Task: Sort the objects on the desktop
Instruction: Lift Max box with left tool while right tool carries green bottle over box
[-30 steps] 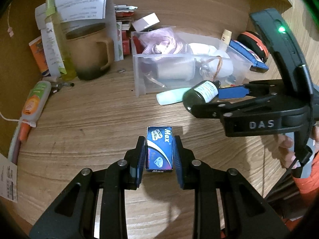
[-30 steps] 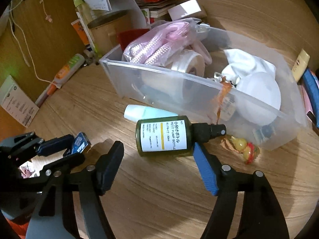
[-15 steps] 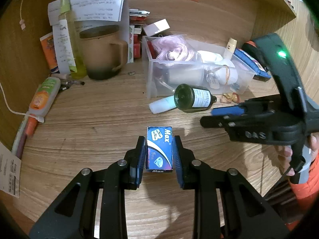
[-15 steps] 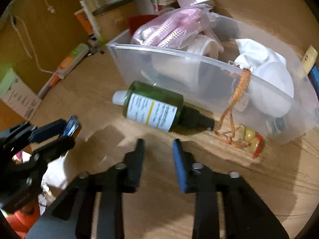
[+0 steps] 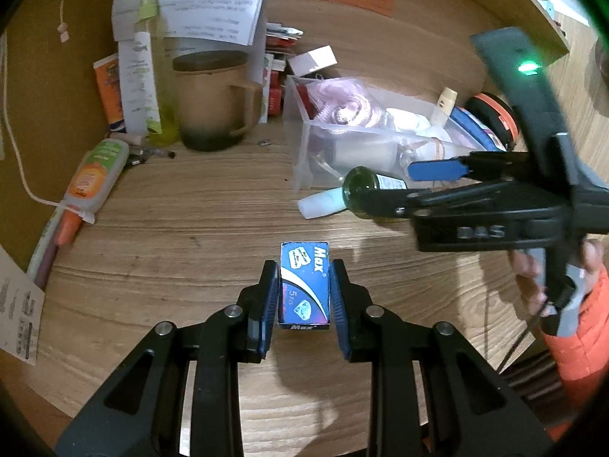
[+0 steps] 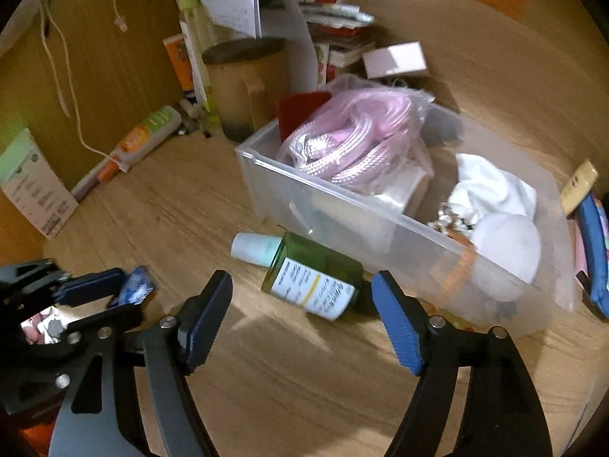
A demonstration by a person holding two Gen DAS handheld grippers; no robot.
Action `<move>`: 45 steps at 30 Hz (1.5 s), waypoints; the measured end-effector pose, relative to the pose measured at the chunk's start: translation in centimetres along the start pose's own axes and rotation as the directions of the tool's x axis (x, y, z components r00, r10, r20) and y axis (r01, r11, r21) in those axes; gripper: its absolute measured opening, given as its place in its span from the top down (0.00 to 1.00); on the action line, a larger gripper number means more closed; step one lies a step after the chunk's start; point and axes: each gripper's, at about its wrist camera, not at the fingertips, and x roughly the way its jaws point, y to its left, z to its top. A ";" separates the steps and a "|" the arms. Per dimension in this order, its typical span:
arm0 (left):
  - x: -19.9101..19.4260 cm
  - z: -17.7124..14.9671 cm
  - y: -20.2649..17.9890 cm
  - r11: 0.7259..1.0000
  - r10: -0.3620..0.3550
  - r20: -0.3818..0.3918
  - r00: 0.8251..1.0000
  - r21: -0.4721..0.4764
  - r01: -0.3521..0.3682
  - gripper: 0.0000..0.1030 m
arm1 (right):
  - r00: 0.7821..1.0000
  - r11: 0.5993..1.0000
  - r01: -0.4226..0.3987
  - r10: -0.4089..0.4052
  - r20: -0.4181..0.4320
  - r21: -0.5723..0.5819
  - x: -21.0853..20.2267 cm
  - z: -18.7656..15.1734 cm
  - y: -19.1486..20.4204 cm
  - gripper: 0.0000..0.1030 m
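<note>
My left gripper [image 5: 303, 297] is shut on a small blue "Max" box [image 5: 304, 285], held just above the wooden desk. It also shows at the left of the right wrist view [image 6: 131, 291]. A dark green bottle with a white label [image 6: 316, 283] lies on its side on the desk in front of the clear plastic bin [image 6: 342, 205]. My right gripper [image 6: 304, 312] is open, its jaws wide apart on either side of the bottle's near end, not touching it. In the left wrist view the bottle [image 5: 361, 188] is partly hidden behind the right gripper [image 5: 426, 181].
A pale mint tube [image 6: 255, 247] lies beside the bottle. The bin holds a pink cord bundle [image 6: 354, 141] and white items. A brown mug [image 5: 213, 99], a tall yellow bottle [image 5: 152, 68], a glue tube [image 5: 97, 175] and papers stand along the back wall.
My right gripper, shut half a second ago, has opened wide and now straddles the green bottle. The left gripper keeps its hold on the blue box.
</note>
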 end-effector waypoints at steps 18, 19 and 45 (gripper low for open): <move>-0.3 2.3 -0.1 1.000 0.003 0.043 0.999 -0.008 -0.003 0.74 | 0.998 0.999 0.025 -0.023 0.063 -0.038 -1.6 -1.0 0.1 0.46; -0.3 2.6 -0.4 1.000 0.000 0.047 0.999 -0.006 0.000 0.74 | 0.997 0.999 0.026 -0.023 0.076 -0.041 -2.2 -1.0 0.0 0.46; -0.9 11.1 -7.7 0.994 -0.031 0.161 0.986 0.108 0.013 0.74 | 0.933 0.987 0.104 -0.139 0.332 0.122 -13.0 -0.5 -8.8 0.45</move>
